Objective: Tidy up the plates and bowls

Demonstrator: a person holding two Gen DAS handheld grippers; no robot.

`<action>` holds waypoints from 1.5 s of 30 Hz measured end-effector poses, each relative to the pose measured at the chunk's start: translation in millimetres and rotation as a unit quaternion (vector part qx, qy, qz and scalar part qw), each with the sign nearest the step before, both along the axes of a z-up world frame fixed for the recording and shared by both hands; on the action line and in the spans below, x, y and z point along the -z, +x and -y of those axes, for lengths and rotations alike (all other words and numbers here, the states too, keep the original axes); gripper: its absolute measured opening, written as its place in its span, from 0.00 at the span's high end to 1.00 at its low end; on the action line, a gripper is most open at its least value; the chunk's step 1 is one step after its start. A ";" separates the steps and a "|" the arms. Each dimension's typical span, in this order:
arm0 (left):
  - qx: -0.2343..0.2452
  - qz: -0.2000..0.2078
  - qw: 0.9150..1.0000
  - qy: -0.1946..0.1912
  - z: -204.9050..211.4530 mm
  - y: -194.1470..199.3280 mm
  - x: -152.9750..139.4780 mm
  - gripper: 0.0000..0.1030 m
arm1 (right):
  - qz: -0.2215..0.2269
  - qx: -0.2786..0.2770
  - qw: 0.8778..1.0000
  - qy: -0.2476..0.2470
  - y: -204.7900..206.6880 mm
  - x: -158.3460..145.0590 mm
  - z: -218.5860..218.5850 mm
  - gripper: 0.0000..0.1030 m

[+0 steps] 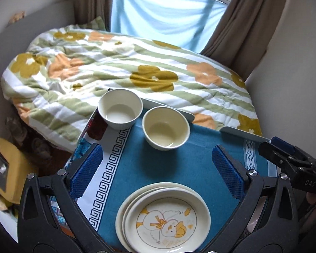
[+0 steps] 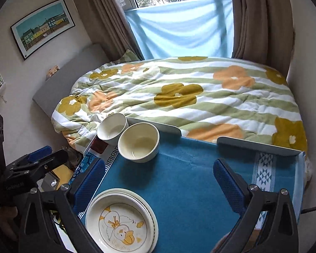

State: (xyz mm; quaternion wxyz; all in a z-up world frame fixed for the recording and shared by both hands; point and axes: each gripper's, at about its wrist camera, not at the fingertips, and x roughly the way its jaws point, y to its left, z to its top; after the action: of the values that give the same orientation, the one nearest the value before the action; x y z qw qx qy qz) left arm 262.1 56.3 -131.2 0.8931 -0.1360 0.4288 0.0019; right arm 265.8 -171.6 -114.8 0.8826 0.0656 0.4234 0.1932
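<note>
A stack of cream plates (image 1: 164,217), the top one with a duck picture, lies at the near side of the blue-clothed table (image 1: 191,162). Two empty cream bowls stand apart at the far left: one (image 1: 120,108) at the corner, one (image 1: 166,128) nearer the middle. My left gripper (image 1: 158,172) is open and empty, held above the plates. My right gripper (image 2: 158,181) is open and empty; the plates (image 2: 122,221) lie by its left finger, and the bowls (image 2: 112,128) (image 2: 138,141) stand beyond.
A bed with a flowered quilt (image 1: 126,67) lies right behind the table. Grey rails (image 2: 257,145) edge the table's far side. The right gripper's body (image 1: 292,162) shows at the left view's right edge. A yellow object (image 1: 8,168) sits low at the left.
</note>
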 end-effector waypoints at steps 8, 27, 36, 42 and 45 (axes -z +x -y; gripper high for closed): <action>0.001 -0.103 0.993 -0.051 -37.3 79.3 77.0 0.27 | -0.074 -0.005 0.997 -0.016 65.1 53.4 -44.2 0.14; 0.068 -0.193 0.975 -0.086 -19.6 157.3 161.8 0.83 | -0.191 0.018 0.981 -0.028 128.6 136.1 -83.0 0.61; 0.078 -0.190 0.976 -0.073 -15.3 159.2 162.7 0.86 | -0.189 0.016 0.981 -0.050 131.7 141.5 -93.8 0.81; 0.084 -0.186 0.978 -0.051 -11.7 155.6 158.6 0.86 | -0.184 0.012 0.982 -0.052 129.7 141.6 -92.7 0.81; 0.086 -0.178 0.979 -0.043 -10.0 151.8 152.9 0.86 | -0.178 0.013 0.983 -0.050 126.8 138.2 -93.0 0.81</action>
State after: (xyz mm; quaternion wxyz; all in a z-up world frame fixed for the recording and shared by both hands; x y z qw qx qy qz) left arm 413.9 66.3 -284.1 0.7926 -0.1344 0.5908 -0.0687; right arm 392.5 -78.6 -253.0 0.7978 0.0603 0.5819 0.1460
